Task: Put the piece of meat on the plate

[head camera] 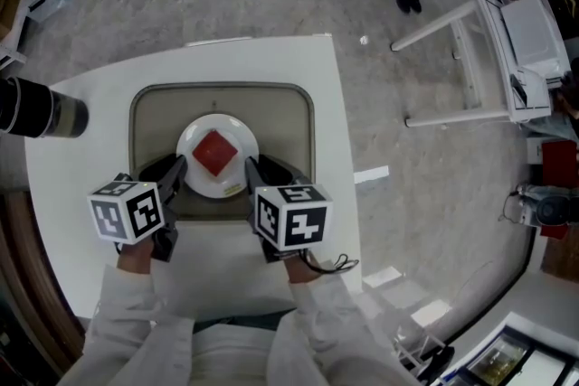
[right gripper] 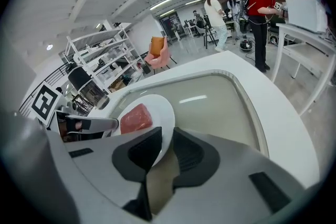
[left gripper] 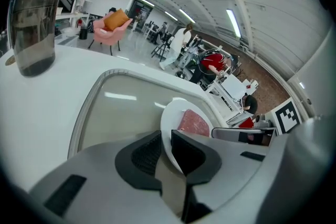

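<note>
Two grippers shared one grip. The left gripper [head camera: 175, 171] had its fingers clenched on the left rim of the white plate [head camera: 203, 184]. The right gripper [head camera: 254, 173] pinched the opposite rim in the same way. Each gripper's own view showed the thin white edge caught between its dark pads.

The piece of meat [head camera: 215, 152], a red square slab, lay flat at the middle of the plate, well clear of both sets of fingers. The plate sat within the outline of the beige tray [head camera: 152, 120] on the white desk [head camera: 77, 190]. Whether it rested on the tray or was held just above it could not be told.

By how things lay, the placing itself looked finished, since the meat was already on the plate. The step in hand seemed to be handling the loaded plate between the two grippers.

If the plate was to be carried, the next move would call for both grippers to rise and travel together at the same height, so the slab did not slide toward either rim. If it was to be left there, both sets of fingers would need to let go evenly and draw outward without dragging the rim. A dark tumbler [left gripper: 32, 26] stood well apart on the desk, out of either path.
</note>
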Tool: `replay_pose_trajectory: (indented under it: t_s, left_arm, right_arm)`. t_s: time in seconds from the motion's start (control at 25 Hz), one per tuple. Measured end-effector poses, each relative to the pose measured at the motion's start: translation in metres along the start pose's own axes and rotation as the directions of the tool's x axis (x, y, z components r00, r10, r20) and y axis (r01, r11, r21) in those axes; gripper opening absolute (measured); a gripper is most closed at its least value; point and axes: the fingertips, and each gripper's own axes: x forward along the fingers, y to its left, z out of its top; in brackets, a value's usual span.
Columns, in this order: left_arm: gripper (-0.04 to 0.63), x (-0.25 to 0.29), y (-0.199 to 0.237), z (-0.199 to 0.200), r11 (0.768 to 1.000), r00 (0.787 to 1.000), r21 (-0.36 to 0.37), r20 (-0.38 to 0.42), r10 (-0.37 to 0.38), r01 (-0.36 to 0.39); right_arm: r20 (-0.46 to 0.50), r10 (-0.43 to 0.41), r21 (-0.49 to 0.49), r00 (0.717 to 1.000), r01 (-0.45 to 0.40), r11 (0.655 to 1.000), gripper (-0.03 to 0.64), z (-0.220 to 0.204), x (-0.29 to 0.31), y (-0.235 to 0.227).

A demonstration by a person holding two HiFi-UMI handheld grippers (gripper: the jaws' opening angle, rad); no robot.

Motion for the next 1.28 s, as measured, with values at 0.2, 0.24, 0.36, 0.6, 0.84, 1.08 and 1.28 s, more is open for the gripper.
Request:
replay_pose_trajectory:
  t_s: [0.2, 0.24, 0.36, 0.6, 0.84, 1.08, 1.28]
  left_arm:
    - [0.051, -0.002, 0.001, 0.000, 1.000, 1.000, 0.009, 0.010, -0.006, 0.006]
    - [0.052, -0.002, 0.001, 0.001, 1.000, 1.000, 0.017, 0.016, -0.001, 0.000]
    - [0.054, -0.005, 0.002, 0.003, 0.999, 0.999, 0.034, 0.032, 0.014, -0.015]
    - [0.052, -0.021, 0.006, 0.008, 0.999, 0.996, 0.030, 0.086, 0.029, -0.032]
    - [0.051, -0.053, -0.009, 0.008, 0.998, 0.987, 0.033, 0.150, -0.052, 0.047]
    - [0.036, -0.098, -0.035, -0.001, 0.987, 0.962, 0.064, 0.224, -0.155, 0.144]
    - [0.020, -0.138, -0.060, -0.016, 0.969, 0.938, 0.127, 0.254, -0.237, 0.211]
  right_arm:
    - [0.002, 0.031, -0.022, 1.000, -0.031, 0.999, 0.061, 0.000, -0.001, 0.001]
    - [0.005, 0.029, -0.035, 1.000, -0.029, 0.999, 0.061, 0.000, -0.001, 0.001]
    - [0.014, 0.012, -0.059, 1.000, -0.011, 0.998, 0.061, 0.002, -0.004, 0.000]
    - [0.073, -0.027, -0.073, 0.997, 0.033, 0.997, 0.061, 0.008, -0.021, -0.005]
    - [0.163, 0.024, -0.103, 0.986, -0.008, 0.995, 0.057, 0.016, -0.054, 0.013]
    - [0.311, 0.077, -0.124, 0.947, -0.040, 0.992, 0.024, 0.015, -0.105, 0.048]
    - [0.404, 0.101, -0.132, 0.909, -0.051, 0.990, 0.020, 0.004, -0.146, 0.081]
